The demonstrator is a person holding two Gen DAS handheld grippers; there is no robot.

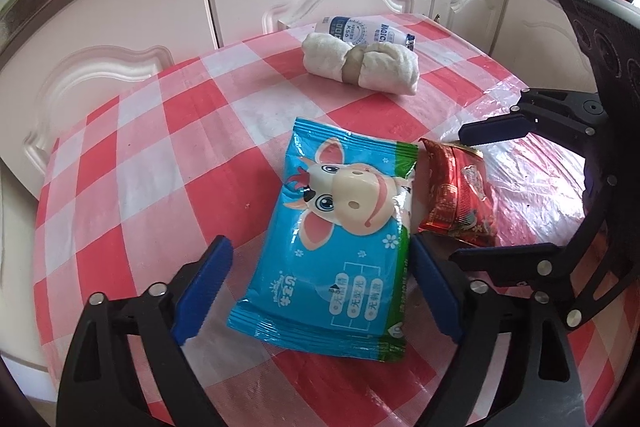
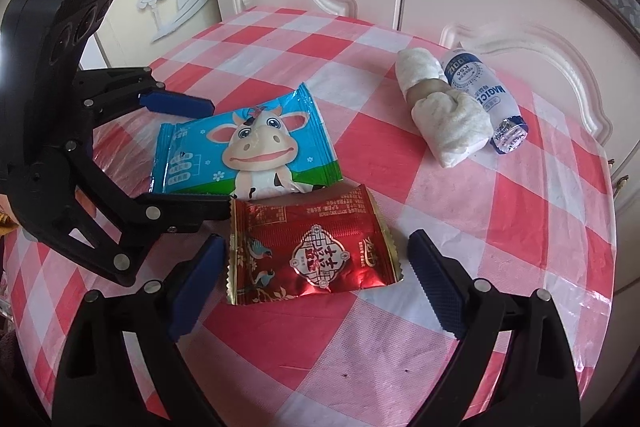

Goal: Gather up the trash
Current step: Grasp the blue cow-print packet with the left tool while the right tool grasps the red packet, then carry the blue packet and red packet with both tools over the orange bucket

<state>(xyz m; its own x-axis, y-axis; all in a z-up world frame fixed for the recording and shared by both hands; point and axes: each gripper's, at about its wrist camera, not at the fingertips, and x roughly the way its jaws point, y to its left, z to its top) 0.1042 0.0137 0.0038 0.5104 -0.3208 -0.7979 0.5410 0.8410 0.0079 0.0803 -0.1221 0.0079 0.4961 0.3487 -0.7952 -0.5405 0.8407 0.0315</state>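
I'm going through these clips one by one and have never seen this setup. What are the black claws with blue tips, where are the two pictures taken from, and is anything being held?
The claws are two-finger grippers a person holds, one per hand; each carries a camera looking along its fingers. One picture is from the left gripper, the other from the right gripper, and each also shows the other gripper from the side. On the red-checked tablecloth lie a blue cow-print packet, a red foil packet, a rolled white cloth and a small white bottle. Nothing is held: the left fingers straddle the blue packet, the right straddle the red one, both open.
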